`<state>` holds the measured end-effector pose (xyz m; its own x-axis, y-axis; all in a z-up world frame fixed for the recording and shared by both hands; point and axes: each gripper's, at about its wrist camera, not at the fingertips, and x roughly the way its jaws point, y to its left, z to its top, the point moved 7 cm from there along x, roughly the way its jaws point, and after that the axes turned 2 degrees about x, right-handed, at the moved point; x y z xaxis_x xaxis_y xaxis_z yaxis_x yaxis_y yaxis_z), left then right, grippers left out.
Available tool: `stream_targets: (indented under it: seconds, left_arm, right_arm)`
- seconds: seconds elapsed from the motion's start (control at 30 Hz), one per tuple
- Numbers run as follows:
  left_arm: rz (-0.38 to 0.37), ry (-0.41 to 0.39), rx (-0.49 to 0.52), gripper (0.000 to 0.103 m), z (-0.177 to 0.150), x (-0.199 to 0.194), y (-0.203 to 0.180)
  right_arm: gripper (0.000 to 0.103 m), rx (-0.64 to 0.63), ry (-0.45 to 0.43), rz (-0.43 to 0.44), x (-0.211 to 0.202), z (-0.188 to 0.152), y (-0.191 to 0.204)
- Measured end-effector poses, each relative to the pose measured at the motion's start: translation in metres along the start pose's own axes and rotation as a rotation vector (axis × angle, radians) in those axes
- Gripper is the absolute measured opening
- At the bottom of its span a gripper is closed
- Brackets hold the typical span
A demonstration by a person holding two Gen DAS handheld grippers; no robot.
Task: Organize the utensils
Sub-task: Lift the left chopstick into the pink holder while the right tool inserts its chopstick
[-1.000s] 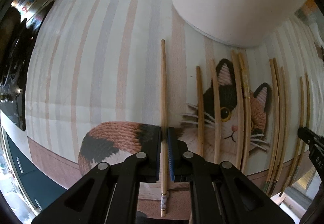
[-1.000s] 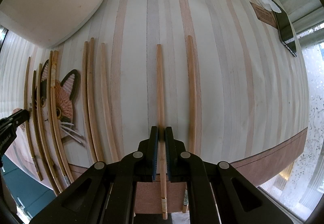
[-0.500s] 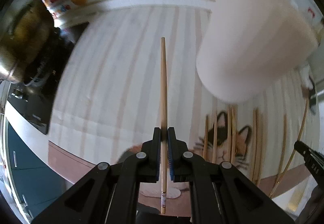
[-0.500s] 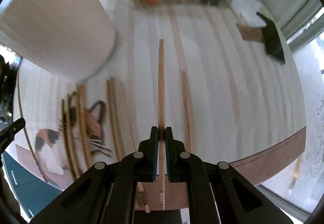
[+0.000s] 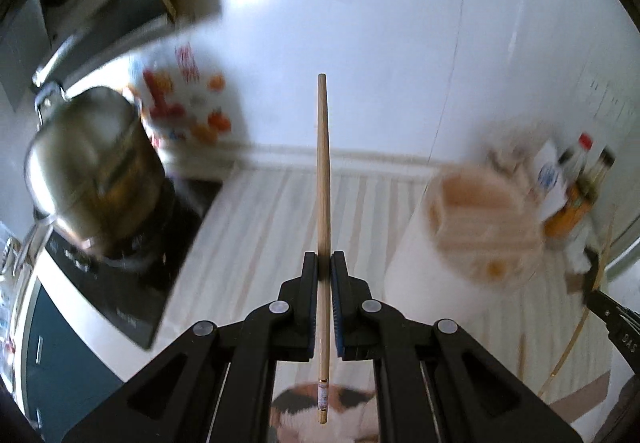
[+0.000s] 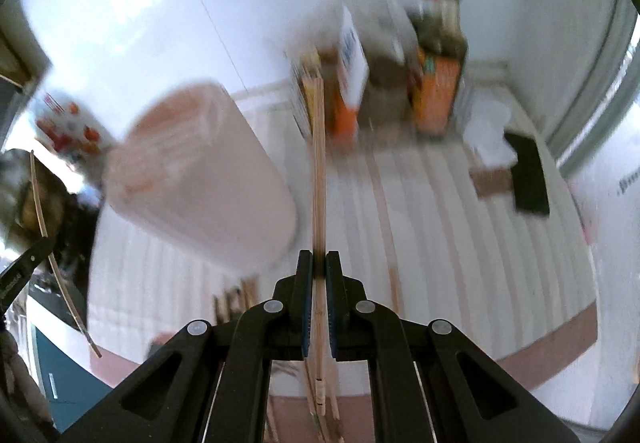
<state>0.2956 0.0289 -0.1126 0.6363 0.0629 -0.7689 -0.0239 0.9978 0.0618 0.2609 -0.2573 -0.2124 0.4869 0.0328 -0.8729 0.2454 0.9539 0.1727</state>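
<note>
My left gripper (image 5: 324, 263) is shut on a wooden chopstick (image 5: 323, 179) that sticks out straight ahead, high above the striped mat (image 5: 256, 219). To its right stands a white utensil holder (image 5: 460, 243) with divided compartments, seen blurred from above. My right gripper (image 6: 319, 263) is shut on another chopstick (image 6: 318, 171), also lifted off the mat; the holder (image 6: 200, 171) lies to its left. One loose chopstick (image 6: 386, 227) stays on the mat right of it, and several more (image 6: 236, 297) show below the holder. Each gripper appears at the edge of the other's view.
A steel pot (image 5: 88, 171) sits on a black cooktop (image 5: 132, 283) at the left. Bottles and boxes (image 6: 400, 75) line the back wall, with a black phone (image 6: 528, 175) at the right. A cat picture (image 5: 320, 415) shows on the mat's near edge.
Both grippers have risen off the mat and tilted up, each lifting its chopstick. The holder's open top and the back wall have come into view.
</note>
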Motion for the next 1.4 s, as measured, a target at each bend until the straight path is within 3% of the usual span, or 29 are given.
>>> stream_targets:
  seconds: [0.23, 0.47, 0.6, 0.9, 1.1, 1.4]
  left_arm:
    - [-0.043, -0.101, 0.002, 0.004, 0.056, -0.027, -0.015]
    - [-0.164, -0.121, -0.076, 0.004, 0.108, -0.025, -0.032]
    - [-0.239, -0.108, -0.139, 0.004, 0.130, -0.005, -0.042]
    - [-0.282, -0.074, -0.221, 0.004, 0.142, 0.059, -0.059]
    - [-0.268, -0.110, -0.210, 0.004, 0.149, 0.086, -0.079]
    - [-0.245, -0.089, -0.152, 0.004, 0.125, 0.083, -0.084]
  right_arm:
    - [0.006, -0.022, -0.129, 0.051, -0.037, 0.064, 0.024]
    - [0.006, -0.006, -0.217, 0.101, -0.053, 0.118, 0.044]
    - [0.006, 0.018, -0.268, 0.135, -0.054, 0.152, 0.057]
    - [0.006, 0.085, -0.304, 0.169, -0.011, 0.198, 0.073]
    - [0.006, 0.102, -0.319, 0.172, 0.009, 0.211, 0.077]
    - [0.007, 0.042, -0.309, 0.190, 0.018, 0.199, 0.083]
